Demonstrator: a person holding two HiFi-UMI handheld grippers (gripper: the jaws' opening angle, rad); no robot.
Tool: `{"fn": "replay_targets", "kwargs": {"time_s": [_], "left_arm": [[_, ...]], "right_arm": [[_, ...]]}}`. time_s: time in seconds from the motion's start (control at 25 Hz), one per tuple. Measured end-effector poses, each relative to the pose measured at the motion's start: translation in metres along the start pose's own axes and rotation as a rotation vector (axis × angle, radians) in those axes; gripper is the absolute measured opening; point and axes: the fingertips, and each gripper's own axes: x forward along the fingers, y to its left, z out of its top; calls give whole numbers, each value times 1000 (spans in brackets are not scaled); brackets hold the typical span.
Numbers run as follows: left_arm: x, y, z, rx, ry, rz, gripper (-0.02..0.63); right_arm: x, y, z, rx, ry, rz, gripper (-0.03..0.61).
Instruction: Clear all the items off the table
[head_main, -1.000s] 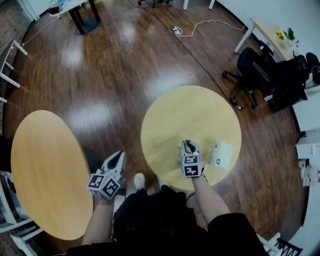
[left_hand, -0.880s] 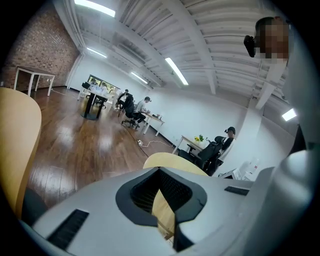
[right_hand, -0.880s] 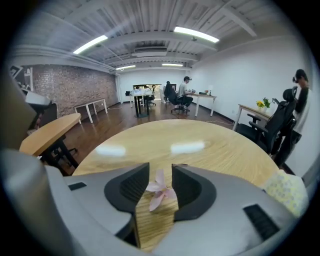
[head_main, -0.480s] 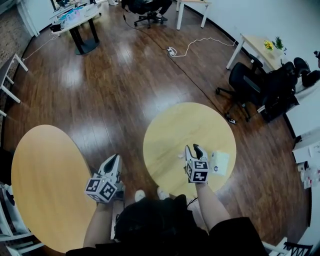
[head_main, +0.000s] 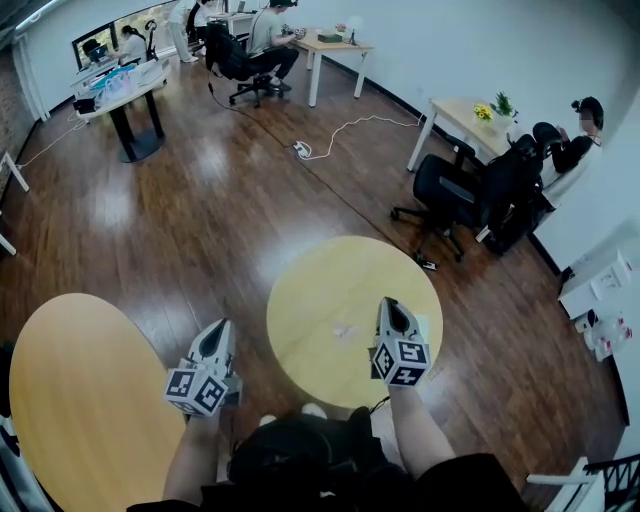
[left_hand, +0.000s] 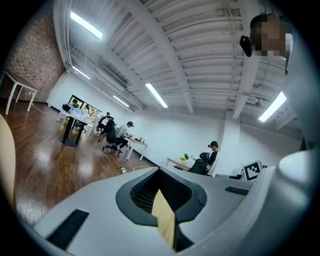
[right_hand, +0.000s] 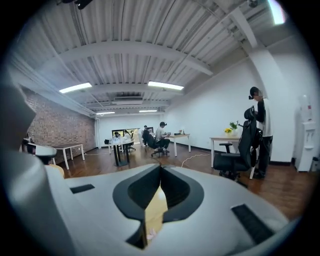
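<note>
The round yellow table (head_main: 330, 280) stands in front of me, with one small pale scrap (head_main: 345, 327) lying near its middle. My right gripper (head_main: 391, 304) hovers over the table's near right part, its jaws shut and empty. In the right gripper view the jaws (right_hand: 160, 168) meet at the tips, and yellow tabletop with a pinkish scrap (right_hand: 148, 233) shows through the slot. My left gripper (head_main: 222, 326) hangs over the floor left of the table, shut with nothing in it. Its own view shows the closed jaws (left_hand: 159, 170).
A second yellow table (head_main: 70, 380) lies at the near left. Black office chairs (head_main: 450, 195) and a light desk (head_main: 465, 115) stand at the right. A white cable (head_main: 340, 130) runs across the wood floor. People sit at far desks. White shelving (head_main: 590, 290) is at the right edge.
The head view has tilted up to take in the room. My right gripper's jaws stood apart half a second ago and are now together. The white box beside it no longer shows.
</note>
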Motion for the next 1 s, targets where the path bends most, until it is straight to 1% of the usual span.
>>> {"fn": "replay_targets", "kwargs": {"time_s": [0.08, 0.2, 0.4, 0.48, 0.6, 0.72, 0.8, 1.0], "left_arm": [[-2, -5, -4, 10, 10, -18, -2], [-8, -4, -9, -25, 8, -25, -2], [-23, 3, -14, -70, 3, -4, -2], [-28, 6, -15, -80, 1, 4, -2], [-38, 10, -14, -85, -4, 11, -2], [-41, 7, -13, -70, 0, 3, -2], [-40, 1, -12, -44, 5, -11, -2], [-38, -15, -6, 10, 7, -50, -2]], "right_arm": [[-16, -10, 6, 16, -21, -31, 5], [-39, -23, 12, 69, -68, -66, 5], [-75, -39, 17, 201, -194, -54, 5], [-83, -44, 15, 238, -203, -52, 5], [-87, -42, 7, 194, -149, -61, 5], [-87, -40, 5, 135, -112, -70, 2], [-86, -36, 7, 104, -103, -71, 2], [-88, -24, 16, 93, -111, -38, 0]]}}
